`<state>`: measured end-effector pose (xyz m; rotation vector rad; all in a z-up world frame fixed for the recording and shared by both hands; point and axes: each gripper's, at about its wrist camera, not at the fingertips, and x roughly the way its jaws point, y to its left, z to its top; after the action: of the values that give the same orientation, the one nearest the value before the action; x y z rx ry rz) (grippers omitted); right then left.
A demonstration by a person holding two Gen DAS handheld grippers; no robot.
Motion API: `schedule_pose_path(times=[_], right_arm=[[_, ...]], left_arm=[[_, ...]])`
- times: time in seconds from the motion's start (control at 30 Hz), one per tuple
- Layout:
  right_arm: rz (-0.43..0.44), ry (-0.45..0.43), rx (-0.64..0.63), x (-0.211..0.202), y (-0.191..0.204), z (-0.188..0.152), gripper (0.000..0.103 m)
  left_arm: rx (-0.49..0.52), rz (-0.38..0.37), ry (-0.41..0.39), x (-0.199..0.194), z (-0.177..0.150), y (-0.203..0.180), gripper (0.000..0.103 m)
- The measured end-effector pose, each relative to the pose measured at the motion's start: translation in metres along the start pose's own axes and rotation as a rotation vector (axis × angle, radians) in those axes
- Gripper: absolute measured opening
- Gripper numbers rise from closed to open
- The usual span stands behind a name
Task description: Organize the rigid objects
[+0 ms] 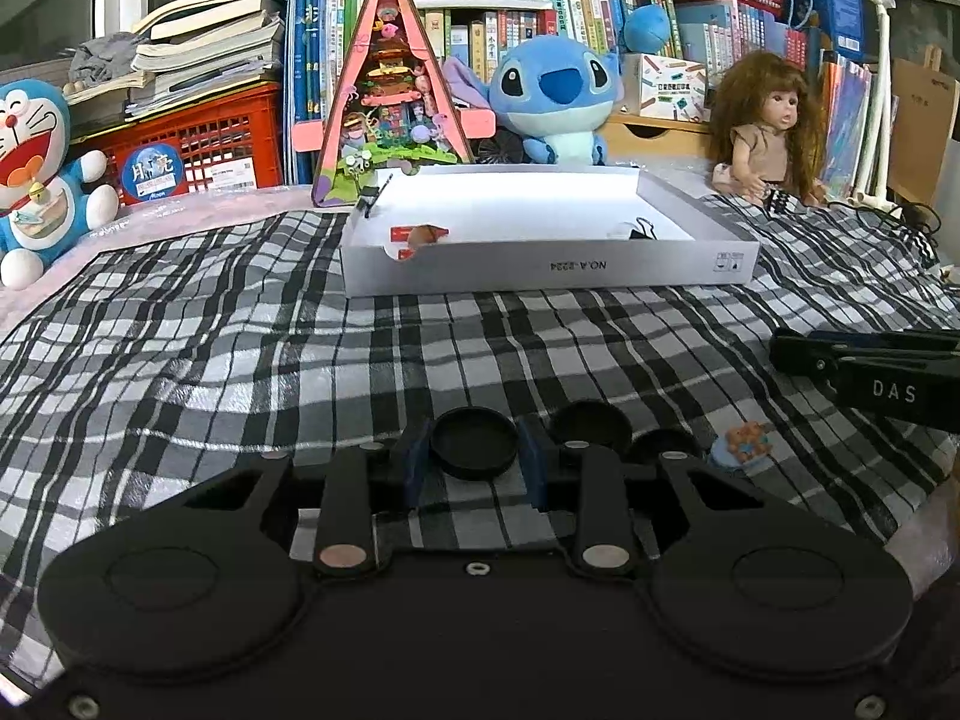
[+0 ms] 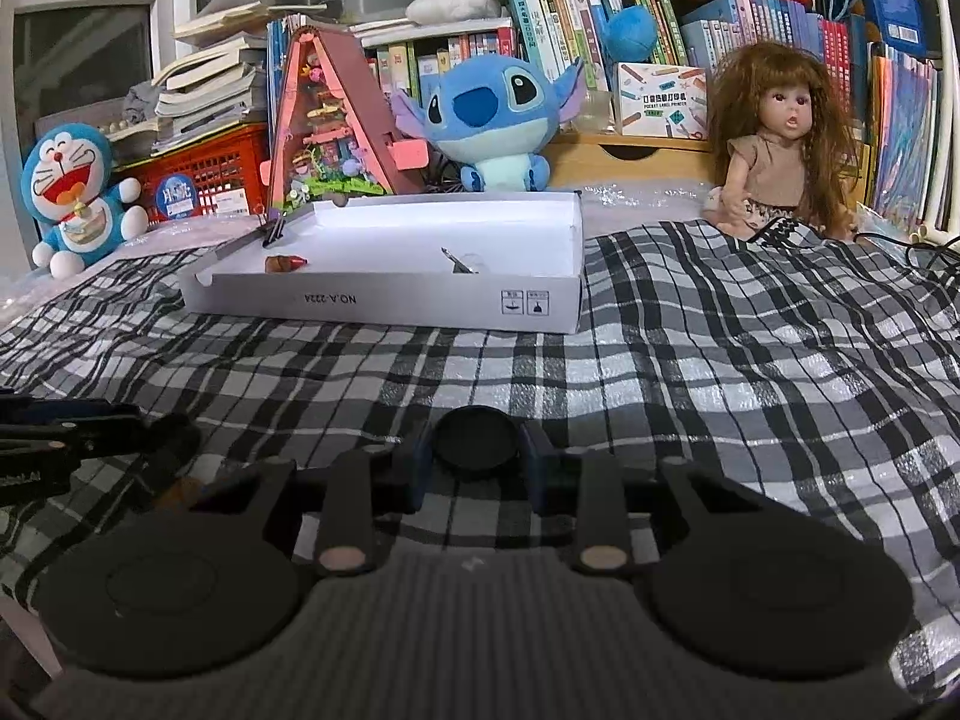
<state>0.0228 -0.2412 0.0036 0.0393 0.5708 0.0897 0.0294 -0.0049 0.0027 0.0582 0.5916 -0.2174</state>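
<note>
My left gripper point(image 1: 474, 456) is shut on a round black cap point(image 1: 474, 443) just above the plaid cloth. Two more black caps point(image 1: 591, 425) lie right of it, and a small blue-and-orange figurine point(image 1: 743, 447) beyond them. My right gripper point(image 2: 477, 456) is shut on another round black cap point(image 2: 477, 439). A white shallow box point(image 1: 540, 267) stands ahead on the cloth; it also shows in the right wrist view point(image 2: 384, 303). It holds a binder clip point(image 1: 642, 231), a red-and-brown item point(image 1: 420, 234) and small bits. The right gripper's arm point(image 1: 870, 369) shows in the left wrist view.
Plaid cloth point(image 1: 240, 330) covers the surface. Behind the box stand a pink triangular toy house point(image 1: 390, 102), a Stitch plush point(image 1: 552, 96), a Doraemon plush point(image 1: 36, 174), a doll point(image 1: 765, 126), a red crate point(image 1: 192, 150) and book shelves.
</note>
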Motion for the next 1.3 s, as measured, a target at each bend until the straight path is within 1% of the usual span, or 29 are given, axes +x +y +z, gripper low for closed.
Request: schedule_pose_path(times=[0.33,0.47,0.57,0.77,0.9,1.3], right_arm=[[0.015,-0.019,0.005,0.001,0.005,0.018,0.036],[0.02,-0.016,0.019,0.006,0.004,0.027,0.036],[0.017,-0.008,0.022,0.011,0.005,0.034,0.036],[0.024,0.017,0.063,0.025,0.003,0.046,0.036],[0.027,0.027,0.068,0.032,0.003,0.051,0.036],[0.039,0.041,0.081,0.054,0.006,0.073,0.036]], left_arm=[[-0.045,0.002,0.023,0.009,0.026,0.009,0.03],[-0.034,0.007,0.012,0.012,0.038,0.009,0.03],[-0.034,0.006,0.018,0.017,0.048,0.008,0.03],[-0.056,0.018,0.042,0.03,0.067,0.009,0.03],[-0.05,0.027,0.053,0.041,0.076,0.006,0.03],[-0.091,0.012,0.11,0.079,0.103,0.004,0.03]])
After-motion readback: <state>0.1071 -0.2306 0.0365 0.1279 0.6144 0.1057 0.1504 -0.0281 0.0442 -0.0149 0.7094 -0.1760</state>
